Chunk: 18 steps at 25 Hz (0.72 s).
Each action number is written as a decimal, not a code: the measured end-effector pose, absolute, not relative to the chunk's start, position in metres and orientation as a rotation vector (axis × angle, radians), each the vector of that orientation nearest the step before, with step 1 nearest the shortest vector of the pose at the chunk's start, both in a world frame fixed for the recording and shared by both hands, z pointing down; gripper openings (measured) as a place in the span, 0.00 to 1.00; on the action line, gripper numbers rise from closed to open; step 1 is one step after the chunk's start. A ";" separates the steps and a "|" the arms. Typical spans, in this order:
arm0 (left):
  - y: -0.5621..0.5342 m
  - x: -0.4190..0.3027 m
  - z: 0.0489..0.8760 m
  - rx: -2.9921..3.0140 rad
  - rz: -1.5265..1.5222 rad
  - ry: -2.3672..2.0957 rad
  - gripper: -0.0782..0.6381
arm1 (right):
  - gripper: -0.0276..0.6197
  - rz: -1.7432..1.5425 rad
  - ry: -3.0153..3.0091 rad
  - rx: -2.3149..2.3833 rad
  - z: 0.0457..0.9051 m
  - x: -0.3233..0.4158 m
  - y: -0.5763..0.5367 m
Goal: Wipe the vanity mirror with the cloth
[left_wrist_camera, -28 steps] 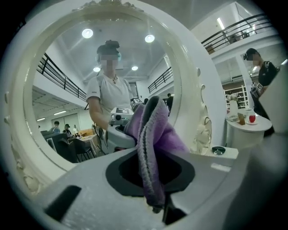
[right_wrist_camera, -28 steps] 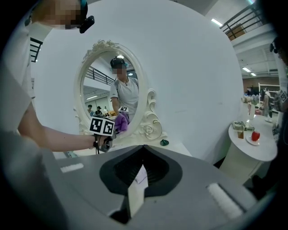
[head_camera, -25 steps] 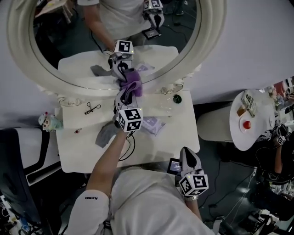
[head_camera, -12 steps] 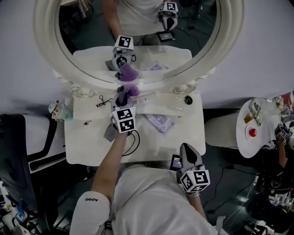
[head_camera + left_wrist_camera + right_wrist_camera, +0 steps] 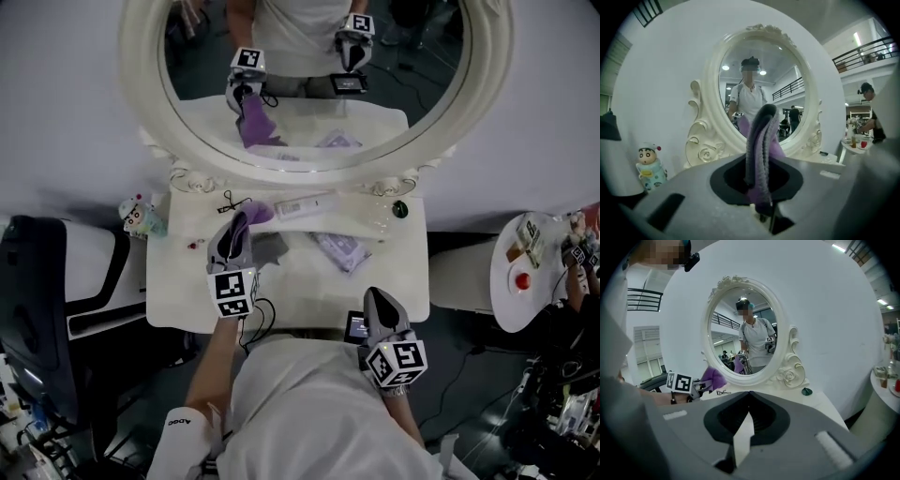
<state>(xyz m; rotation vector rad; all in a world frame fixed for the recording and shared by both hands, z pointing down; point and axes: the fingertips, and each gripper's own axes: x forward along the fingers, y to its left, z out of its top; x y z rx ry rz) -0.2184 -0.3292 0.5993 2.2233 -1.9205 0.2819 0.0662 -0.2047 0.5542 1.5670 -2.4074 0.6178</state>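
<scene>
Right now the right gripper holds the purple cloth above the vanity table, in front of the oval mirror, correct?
No: the left gripper holds the purple cloth, pinched between its jaws in the left gripper view. The right gripper is shut, empty. The rest stands: above the vanity table, before the oval mirror.

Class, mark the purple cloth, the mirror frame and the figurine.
purple cloth (image 5: 255, 214): head view, its bunched end.
mirror frame (image 5: 309, 172): head view, the lower rim.
figurine (image 5: 648, 166): left gripper view, its body.

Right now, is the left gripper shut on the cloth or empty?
Shut on the cloth: the left gripper pinches purple fabric between its jaws.
</scene>
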 end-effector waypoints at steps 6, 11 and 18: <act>-0.256 -0.233 0.590 2.190 0.194 -1.846 0.19 | 0.05 0.608 -2.462 1.519 0.554 0.026 -0.207; -0.212 -0.198 0.608 2.229 0.126 -1.577 0.19 | 0.05 0.583 -2.488 1.456 0.557 -0.002 -0.196; -0.194 -0.192 0.584 2.239 0.021 -1.642 0.19 | 0.05 0.505 -2.548 1.364 0.549 -0.018 -0.168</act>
